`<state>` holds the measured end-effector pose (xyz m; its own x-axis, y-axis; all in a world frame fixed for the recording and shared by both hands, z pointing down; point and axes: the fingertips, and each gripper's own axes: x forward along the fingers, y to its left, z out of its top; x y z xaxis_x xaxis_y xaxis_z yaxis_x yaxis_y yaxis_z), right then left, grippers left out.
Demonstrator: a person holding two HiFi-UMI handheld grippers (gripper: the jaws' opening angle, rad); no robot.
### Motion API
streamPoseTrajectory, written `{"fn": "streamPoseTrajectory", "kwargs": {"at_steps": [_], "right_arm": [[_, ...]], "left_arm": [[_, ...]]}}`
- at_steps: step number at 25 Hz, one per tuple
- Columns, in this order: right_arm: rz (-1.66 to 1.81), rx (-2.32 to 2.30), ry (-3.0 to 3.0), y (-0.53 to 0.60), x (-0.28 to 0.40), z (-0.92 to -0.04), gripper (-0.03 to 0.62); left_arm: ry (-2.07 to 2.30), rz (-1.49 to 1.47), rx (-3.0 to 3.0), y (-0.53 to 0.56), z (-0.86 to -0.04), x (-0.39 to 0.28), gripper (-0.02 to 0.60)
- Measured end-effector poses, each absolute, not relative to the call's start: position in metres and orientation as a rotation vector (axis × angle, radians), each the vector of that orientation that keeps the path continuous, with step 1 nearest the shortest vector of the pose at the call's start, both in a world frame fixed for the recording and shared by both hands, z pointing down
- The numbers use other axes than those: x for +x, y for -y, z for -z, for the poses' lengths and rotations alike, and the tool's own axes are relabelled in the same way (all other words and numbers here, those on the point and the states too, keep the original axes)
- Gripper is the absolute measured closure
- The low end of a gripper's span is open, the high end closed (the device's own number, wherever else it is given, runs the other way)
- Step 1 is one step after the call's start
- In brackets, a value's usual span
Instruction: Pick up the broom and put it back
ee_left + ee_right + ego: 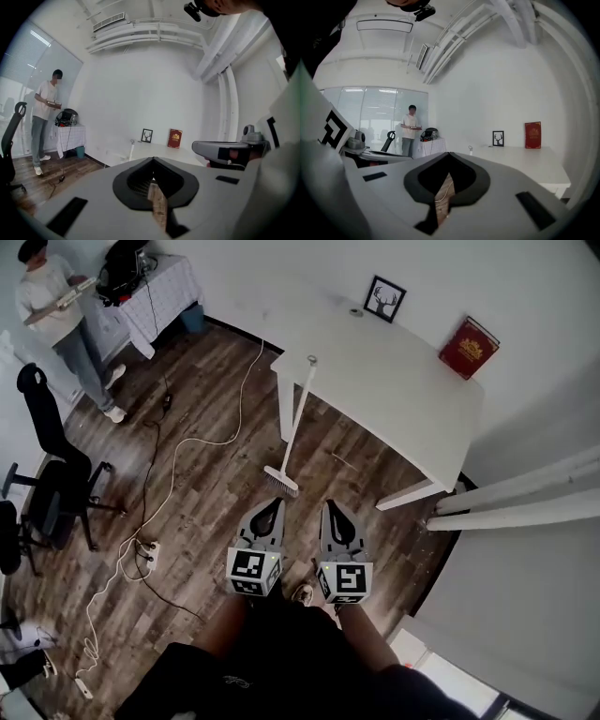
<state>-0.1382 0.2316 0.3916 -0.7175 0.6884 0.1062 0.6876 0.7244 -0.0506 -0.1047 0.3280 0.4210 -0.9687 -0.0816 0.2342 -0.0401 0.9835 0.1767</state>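
Broom (296, 423) stands propped against the near long edge of the white table (394, 381). Its handle is tilted, the top end touching the table edge, the brush head down on the wood floor (216, 409) just in front of a table leg. Nobody is holding it. Left claw (273, 502) and right claw (332, 505) are held side by side, low in the head view and short of the brush head, not touching it. Both point toward the table. Left gripper view: left claw (152, 158) has its jaws together at the tips, nothing between them, only floor seen through the slot. Right gripper view: right claw (449, 153) is likewise closed and empty. On the table, against the wall, are a framed deer picture (384, 298) and a red book (468, 348), well apart from each other. The rest of the tabletop is bare. A white cable (187, 442) trails across the floor to a power strip (150, 549) at the left. A black office chair (52, 474) is at the far left. A person (56, 315) stands in the far corner holding something flat, beside a second table with a checked cloth (164, 287).
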Motion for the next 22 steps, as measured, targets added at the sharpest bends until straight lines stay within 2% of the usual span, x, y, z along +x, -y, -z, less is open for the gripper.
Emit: {"fn": "streamPoseTrajectory", "kwargs": {"at_steps": [9, 22], "right_arm": [[0.099, -1.011, 2.652, -0.340, -0.203, -0.459, 0.573], [0.144, -0.825, 2.569, -0.399, -0.303, -0.585, 0.572]], "left_arm": [[2.708, 0.273, 0.088, -0.436, -0.484, -0.163, 0.580], [2.543, 0.321, 0.163, -0.474, -0.602, -0.245, 0.580]]}}
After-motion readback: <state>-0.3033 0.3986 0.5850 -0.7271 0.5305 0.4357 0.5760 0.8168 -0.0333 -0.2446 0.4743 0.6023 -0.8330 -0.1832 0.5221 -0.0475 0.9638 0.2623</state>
